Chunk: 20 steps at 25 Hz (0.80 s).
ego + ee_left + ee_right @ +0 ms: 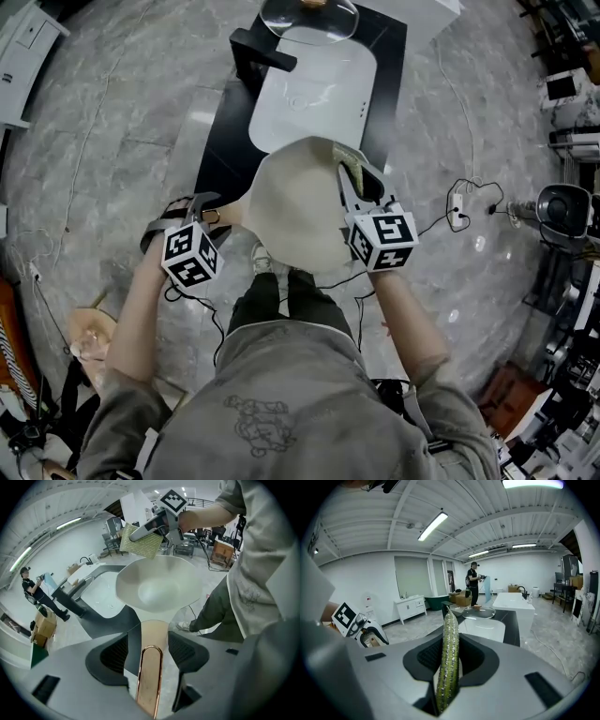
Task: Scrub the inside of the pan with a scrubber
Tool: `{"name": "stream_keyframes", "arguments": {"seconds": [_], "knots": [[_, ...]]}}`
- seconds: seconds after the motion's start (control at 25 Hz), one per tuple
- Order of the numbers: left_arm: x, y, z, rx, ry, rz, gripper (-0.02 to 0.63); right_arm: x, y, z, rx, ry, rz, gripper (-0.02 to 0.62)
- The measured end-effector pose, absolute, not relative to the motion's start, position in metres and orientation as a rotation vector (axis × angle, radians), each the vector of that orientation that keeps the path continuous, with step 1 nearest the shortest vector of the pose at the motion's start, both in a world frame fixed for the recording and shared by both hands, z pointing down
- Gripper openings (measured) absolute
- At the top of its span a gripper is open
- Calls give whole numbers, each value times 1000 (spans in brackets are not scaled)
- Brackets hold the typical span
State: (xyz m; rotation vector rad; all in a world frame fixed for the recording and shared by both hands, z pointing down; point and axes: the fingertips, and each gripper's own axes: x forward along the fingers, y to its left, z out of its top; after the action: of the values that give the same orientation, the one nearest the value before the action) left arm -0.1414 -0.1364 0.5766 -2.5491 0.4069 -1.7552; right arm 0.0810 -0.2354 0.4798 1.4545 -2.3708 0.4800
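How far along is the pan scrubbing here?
Done: left claw is shut on the pan handle, right claw on the scrubber, pan held up near the sink. In hand: the scrubber sits at the pan's far rim. Left: scrubbing the inside, which looks plain; how much is scrubbed I cannot tell.

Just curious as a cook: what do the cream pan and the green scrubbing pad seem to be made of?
Cream round pan: smooth matte coating, possibly ceramic over metal. Flat green scrubbing pad: coarse, glittery woven fibres, likely synthetic.
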Motion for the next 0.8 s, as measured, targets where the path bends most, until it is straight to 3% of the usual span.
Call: {"name": "stream_keyframes", "arguments": {"seconds": [0.48,0.6,0.8], "knots": [[-148,-132,624,-2348,261,-1946,250,104,-253,542,1565,-2199,438,77],[-147,-134,626,-2332,272,-1935,188,102,-259,553,1571,-2184,443,77],[-146,-136,628,-2314,243,-1928,176,82,-266,566,1502,-2217,404,77]]}}
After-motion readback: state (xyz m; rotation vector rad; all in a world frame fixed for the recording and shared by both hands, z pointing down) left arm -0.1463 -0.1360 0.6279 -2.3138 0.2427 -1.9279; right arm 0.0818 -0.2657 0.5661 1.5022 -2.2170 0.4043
